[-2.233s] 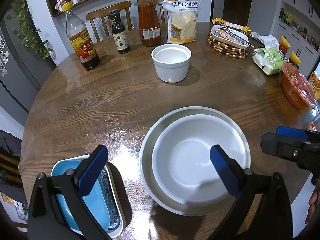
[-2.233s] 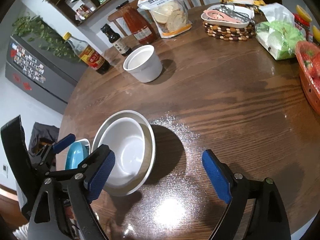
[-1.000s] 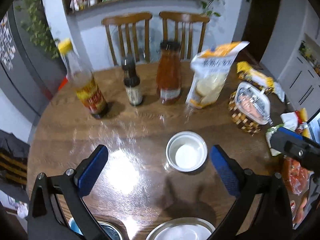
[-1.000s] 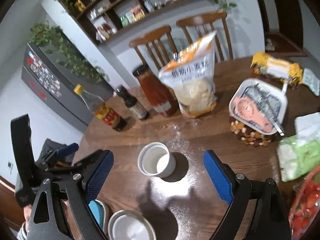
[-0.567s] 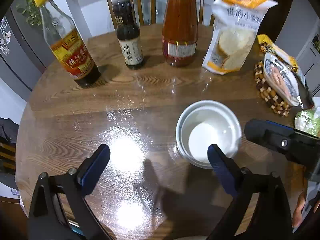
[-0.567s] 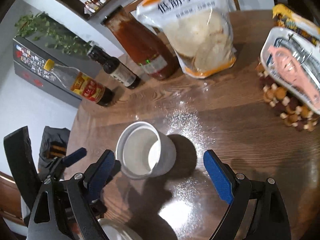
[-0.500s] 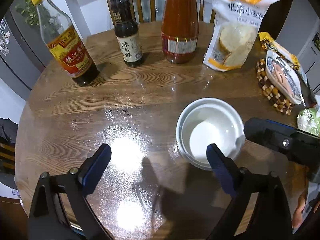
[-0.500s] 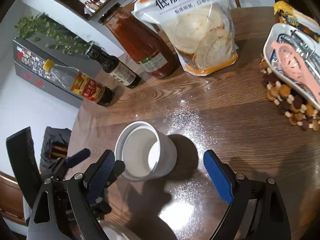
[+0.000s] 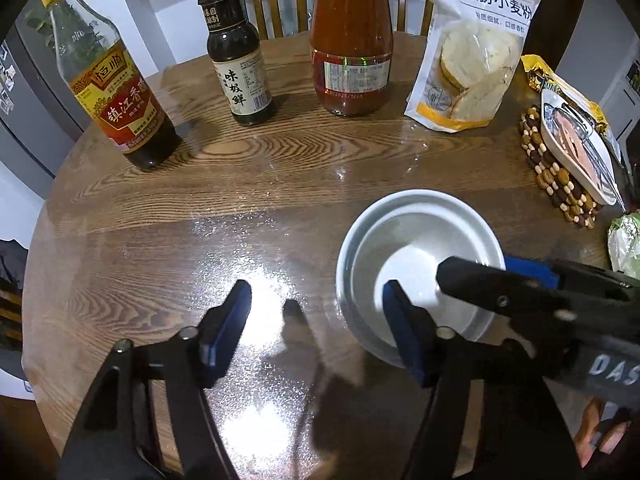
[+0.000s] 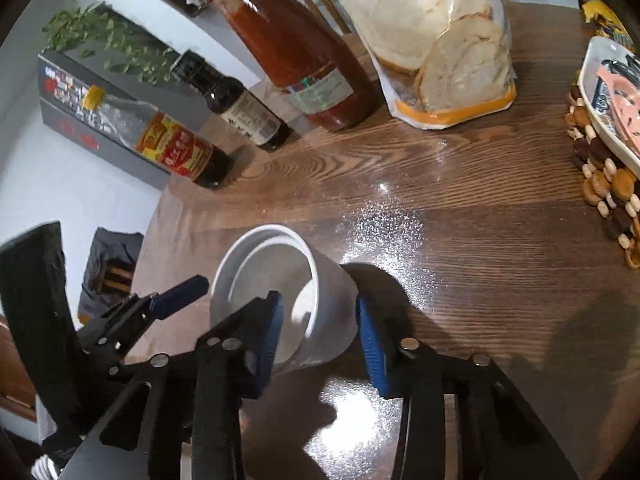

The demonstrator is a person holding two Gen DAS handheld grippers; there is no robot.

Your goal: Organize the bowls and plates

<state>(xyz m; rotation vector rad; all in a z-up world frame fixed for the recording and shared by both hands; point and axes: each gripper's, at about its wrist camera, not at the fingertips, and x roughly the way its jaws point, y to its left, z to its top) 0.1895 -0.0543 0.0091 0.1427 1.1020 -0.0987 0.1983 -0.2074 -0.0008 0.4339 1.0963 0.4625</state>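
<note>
A deep white bowl [image 9: 416, 240] [image 10: 332, 304] stands upright on the round wooden table [image 9: 168, 248]. My left gripper [image 9: 320, 322] straddles the bowl's left wall, one pad [image 9: 402, 332] inside and the other pad [image 9: 236, 320] well clear on the table side. Its jaws are closing and do not press on the wall. My right gripper [image 10: 320, 332] straddles the opposite wall, with its inner pad [image 10: 272, 328] in the bowl and its outer pad [image 10: 368, 340] at the outside. Those jaws are closing too, with a gap still showing inside.
At the back stand a vinegar bottle [image 9: 120, 108], a dark soy bottle [image 9: 238, 72], a red sauce bottle [image 9: 352, 48] and a flour bag [image 9: 472, 52]. A white dish on a beaded trivet [image 9: 560, 168] lies at the right. A hand [image 9: 596, 440] shows lower right.
Both grippers have come down onto the white bowl from higher up, and both pairs of jaws have narrowed around its walls. The stacked plates have dropped out of view.
</note>
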